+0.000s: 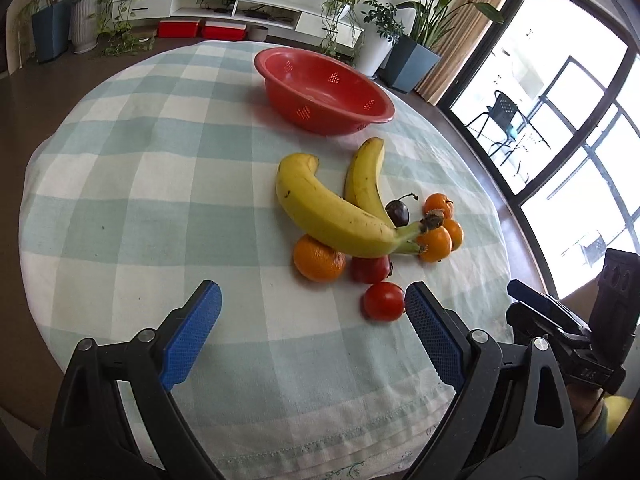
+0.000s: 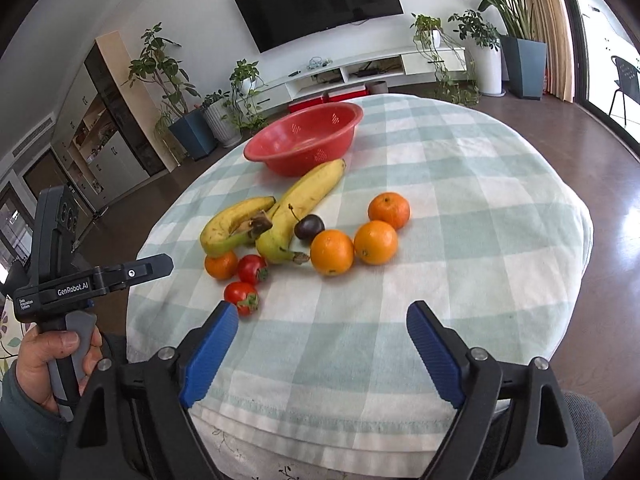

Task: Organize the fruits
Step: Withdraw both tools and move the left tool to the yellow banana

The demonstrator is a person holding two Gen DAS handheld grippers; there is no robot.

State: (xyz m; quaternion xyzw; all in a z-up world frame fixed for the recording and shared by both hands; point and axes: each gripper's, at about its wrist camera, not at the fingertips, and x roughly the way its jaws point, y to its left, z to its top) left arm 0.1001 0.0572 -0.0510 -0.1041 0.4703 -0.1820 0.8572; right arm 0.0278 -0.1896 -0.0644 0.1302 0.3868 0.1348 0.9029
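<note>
Both grippers are wide open w/ nothing in them, hovering over the near edge of the checked tablecloth (image 1: 132, 184).

Left gripper (image 1: 313, 308): blue pads spread far apart, bare cloth between them. The nearest tomato (image 1: 384, 301) sits right at the tip of its right-hand finger (image 1: 430, 330), looks like it's just touching or a hair off, can't tell which. It's outside the gap tho, not between the fingers.

Right gripper (image 2: 322, 322): same deal, pads wide, empty cloth in the gap. That same tomato (image 2: 242, 298) is just beyond the tip of its left-hand finger (image 2: 210, 354), close but apart.

Fruit pile is mid-table, past both sets of fingertips: two bananas (image 1: 332, 208) crossing each other, a second tomato (image 2: 252, 269) beside the first, a dark plum (image 2: 309, 227) w/ stem tucked against the bananas, and four oranges (image 2: 332, 252), one of them half under a banana.

Red colander bowl (image 1: 324, 88) is at the far side behind the fruit, empty afaict, nothing touching it except maybe a banana tip near its base in the right wrist view.

The hand (image 2: 48, 360) holding the left gripper's handle shows at the left of the right wrist view.
</note>
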